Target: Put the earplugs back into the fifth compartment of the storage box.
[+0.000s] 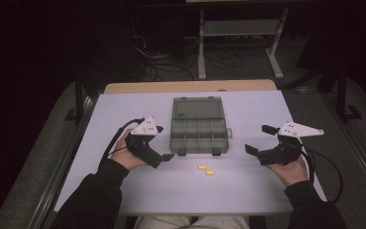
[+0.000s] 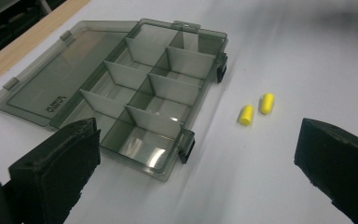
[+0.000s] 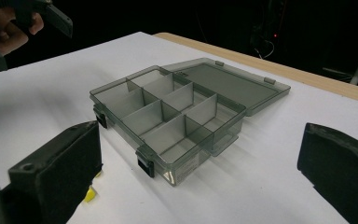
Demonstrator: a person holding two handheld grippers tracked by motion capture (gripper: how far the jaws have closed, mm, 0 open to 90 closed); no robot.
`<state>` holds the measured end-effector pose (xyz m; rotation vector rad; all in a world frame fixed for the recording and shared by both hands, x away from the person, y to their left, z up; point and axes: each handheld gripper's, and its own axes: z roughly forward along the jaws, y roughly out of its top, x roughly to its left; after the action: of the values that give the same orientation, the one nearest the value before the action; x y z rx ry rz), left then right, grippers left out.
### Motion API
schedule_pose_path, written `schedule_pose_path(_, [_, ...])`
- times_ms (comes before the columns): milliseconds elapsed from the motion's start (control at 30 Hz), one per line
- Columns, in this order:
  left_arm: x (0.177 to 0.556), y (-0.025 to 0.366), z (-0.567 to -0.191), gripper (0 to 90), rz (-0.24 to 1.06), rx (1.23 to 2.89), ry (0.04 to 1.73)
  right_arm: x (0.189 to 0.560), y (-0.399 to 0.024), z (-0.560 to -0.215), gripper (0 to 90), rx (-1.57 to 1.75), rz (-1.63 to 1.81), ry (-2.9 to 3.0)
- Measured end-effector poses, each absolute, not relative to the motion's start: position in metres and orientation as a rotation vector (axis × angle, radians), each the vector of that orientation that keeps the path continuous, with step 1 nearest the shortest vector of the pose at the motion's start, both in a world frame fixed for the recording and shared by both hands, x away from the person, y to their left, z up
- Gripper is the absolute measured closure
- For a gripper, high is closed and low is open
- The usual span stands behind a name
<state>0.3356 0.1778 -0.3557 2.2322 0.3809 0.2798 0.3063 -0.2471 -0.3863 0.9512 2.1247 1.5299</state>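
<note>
A smoky grey compartment box [image 1: 198, 128] lies open mid-table, its lid [image 1: 198, 108] folded flat toward the far side. Its divided cells [image 2: 154, 93] look empty. Two yellow earplugs [image 1: 201, 168] [image 1: 210, 172] lie on the white tabletop just in front of the box, side by side [image 2: 245, 115] [image 2: 266, 103]. My left gripper [image 1: 164, 143] is held left of the box, open, with nothing between its jaws [image 2: 198, 140]. My right gripper [image 1: 259, 139] is off to the right of the box, also open and empty [image 3: 200, 140]. One earplug [image 3: 90, 193] peeks out by its left jaw.
The white table surface [image 1: 124, 191] ends in a wooden strip [image 1: 190, 86] at the far edge. Beyond it are a dark floor, cables and a white stand frame [image 1: 238, 28]. The hand with my left gripper [image 3: 56, 18] appears far off in the right gripper view.
</note>
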Motion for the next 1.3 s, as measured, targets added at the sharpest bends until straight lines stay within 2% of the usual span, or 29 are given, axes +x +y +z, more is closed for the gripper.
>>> schedule_pose_path(933, [0.336,0.128,-0.388,0.6,0.154,2.324,0.26,0.308,-0.245,-0.388,0.0,0.951,1.528,2.141])
schedule_pose_path(1300, [0.336,0.11,-0.4,7.0,0.116,2.364,0.211,0.308,-0.243,-0.388,0.0,0.947,1.525,2.153])
